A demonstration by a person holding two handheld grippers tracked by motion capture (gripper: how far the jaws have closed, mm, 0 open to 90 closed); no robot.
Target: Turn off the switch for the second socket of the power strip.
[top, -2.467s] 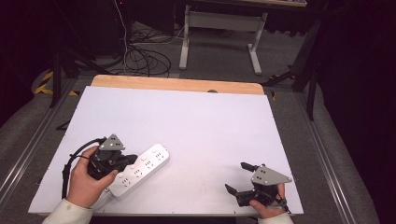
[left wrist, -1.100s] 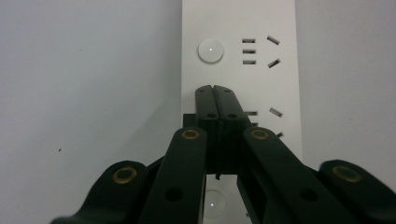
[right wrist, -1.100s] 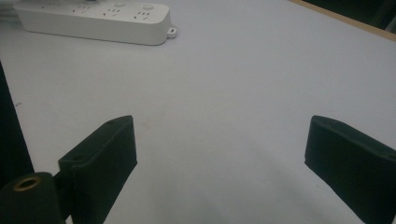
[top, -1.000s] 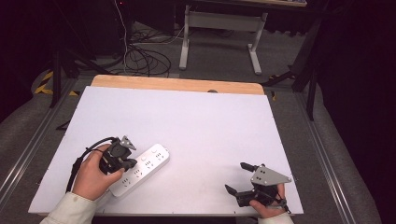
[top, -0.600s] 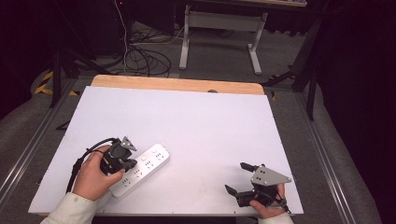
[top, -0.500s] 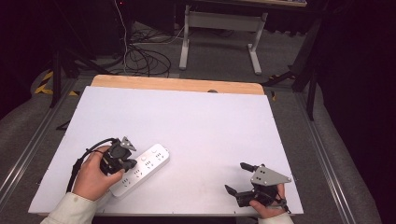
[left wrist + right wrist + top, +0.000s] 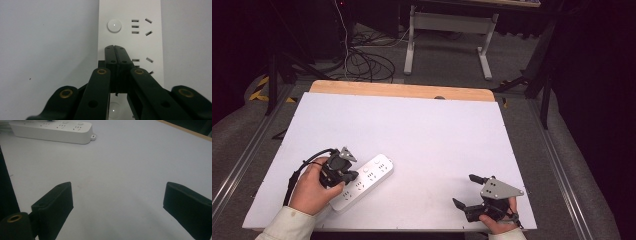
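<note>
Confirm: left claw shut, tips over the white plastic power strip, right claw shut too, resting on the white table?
Not quite. The right claw is open: the right gripper view shows its jaws wide apart above the white table. The left claw is shut over the white plastic power strip.

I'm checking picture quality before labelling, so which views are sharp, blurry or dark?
High view: white table evenly lit, surroundings dark. Left gripper view: power strip sharp, near fingers slightly soft. Right gripper view: dim, bluish, fingers soft.
</note>
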